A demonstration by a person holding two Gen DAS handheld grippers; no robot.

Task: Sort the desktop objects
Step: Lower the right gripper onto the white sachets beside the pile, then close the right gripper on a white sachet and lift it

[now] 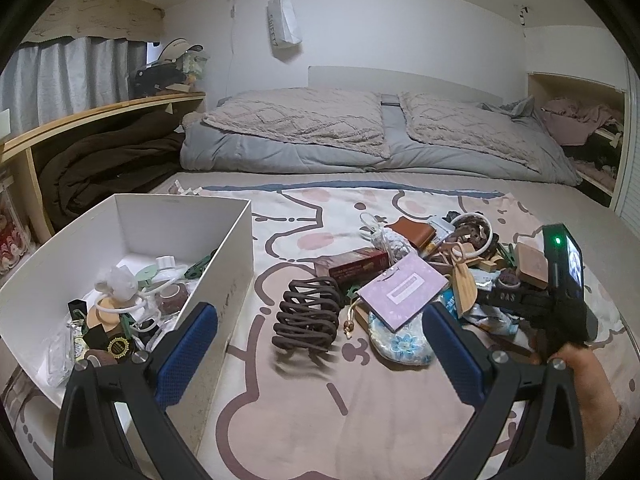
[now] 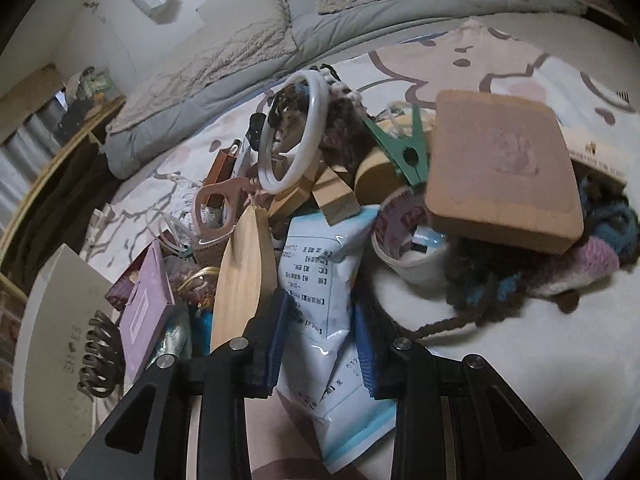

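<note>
A heap of small objects lies on the patterned bedspread (image 1: pixel 360 400). My right gripper (image 2: pixel 324 320) is tilted down into the heap, shut on a white and blue printed packet (image 2: pixel 316 280) that fills the gap between its blue pads. My left gripper (image 1: pixel 318 312) hovers open over the bedspread with nothing between its fingers. It sits between the white box (image 1: pixel 224 248) and the heap, and a brown hair claw (image 1: pixel 308 316) lies just ahead of it. The box holds several small items. A hand (image 1: pixel 580 368) holds the right gripper at the far right of the left wrist view.
Around the packet lie a tan square pad (image 2: pixel 500 172), a green clip (image 2: pixel 408 148), a white ring (image 2: pixel 296 132), a pale wooden piece (image 2: pixel 244 272), a tape roll (image 2: pixel 408 232), tangled yarn (image 2: pixel 560 272) and a purple card (image 1: pixel 404 292). Pillows (image 1: pixel 304 120) line the far wall.
</note>
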